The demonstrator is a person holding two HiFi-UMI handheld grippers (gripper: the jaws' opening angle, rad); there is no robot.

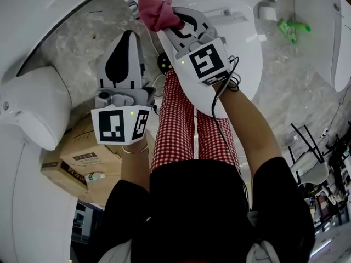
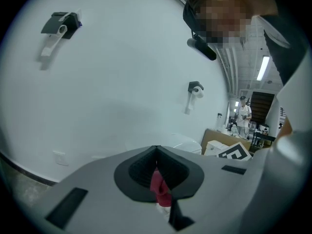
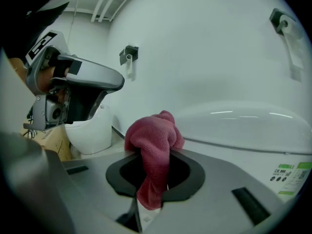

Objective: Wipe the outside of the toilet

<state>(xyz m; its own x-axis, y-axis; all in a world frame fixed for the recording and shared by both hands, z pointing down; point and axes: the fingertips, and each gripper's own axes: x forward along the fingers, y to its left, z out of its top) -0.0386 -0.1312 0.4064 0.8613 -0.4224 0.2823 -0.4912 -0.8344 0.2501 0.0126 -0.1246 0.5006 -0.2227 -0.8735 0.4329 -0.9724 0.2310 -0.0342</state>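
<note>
Toilet just ahead of and beneath right gripper, jaws clamped on pink cloth bunched at tips. Left gripper alongside to its left, jaws together.

Bright, even indoor lighting from overhead, including a ceiling strip light. Strong fisheye bending and dark corners in both gripper views. Soft shadows, blurred close foreground.
</note>
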